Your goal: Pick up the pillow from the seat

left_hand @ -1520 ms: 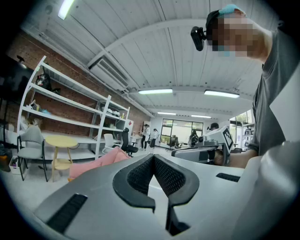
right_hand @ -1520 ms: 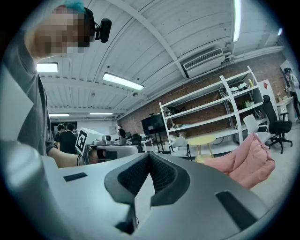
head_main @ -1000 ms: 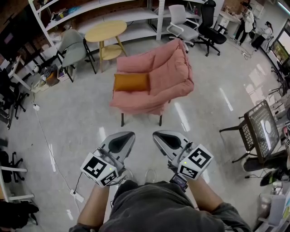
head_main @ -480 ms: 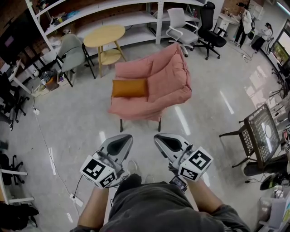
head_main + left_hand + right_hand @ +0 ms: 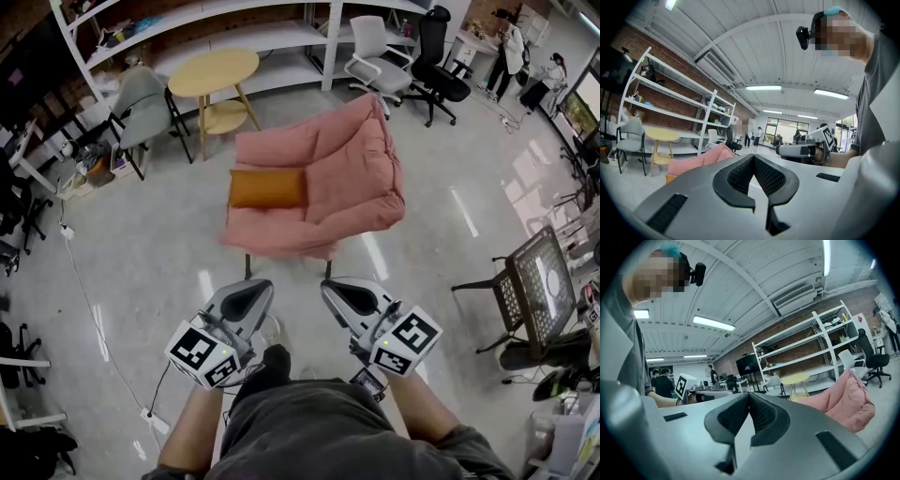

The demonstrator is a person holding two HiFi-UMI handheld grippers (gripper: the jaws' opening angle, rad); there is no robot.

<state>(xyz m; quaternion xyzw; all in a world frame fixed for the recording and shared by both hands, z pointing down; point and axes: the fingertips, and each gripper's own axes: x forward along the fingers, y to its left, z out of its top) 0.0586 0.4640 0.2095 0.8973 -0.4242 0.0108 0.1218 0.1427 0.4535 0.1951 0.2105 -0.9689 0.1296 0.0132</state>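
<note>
An orange pillow (image 5: 267, 187) lies on the left part of the seat of a pink padded armchair (image 5: 347, 173), a couple of steps ahead on the floor. Both grippers are held low, close to the person's body and well short of the chair. My left gripper (image 5: 255, 285) is shut with nothing in it; its jaws meet at the tips (image 5: 753, 157). My right gripper (image 5: 336, 283) is likewise shut and empty (image 5: 749, 395). The armchair (image 5: 701, 161) shows far off in the left gripper view, and the armchair (image 5: 846, 401) also shows in the right gripper view.
Behind the armchair stand a round yellow table (image 5: 217, 73), a grey chair (image 5: 141, 98), white shelving (image 5: 234, 37) and office chairs (image 5: 431, 56). A black mesh chair (image 5: 530, 272) stands at the right. A cable (image 5: 89, 300) runs across the glossy floor at the left. People stand at the far right.
The view has drifted a little toward the armchair, which now sits slightly lower in the picture. Both grippers keep their places and stay shut.
</note>
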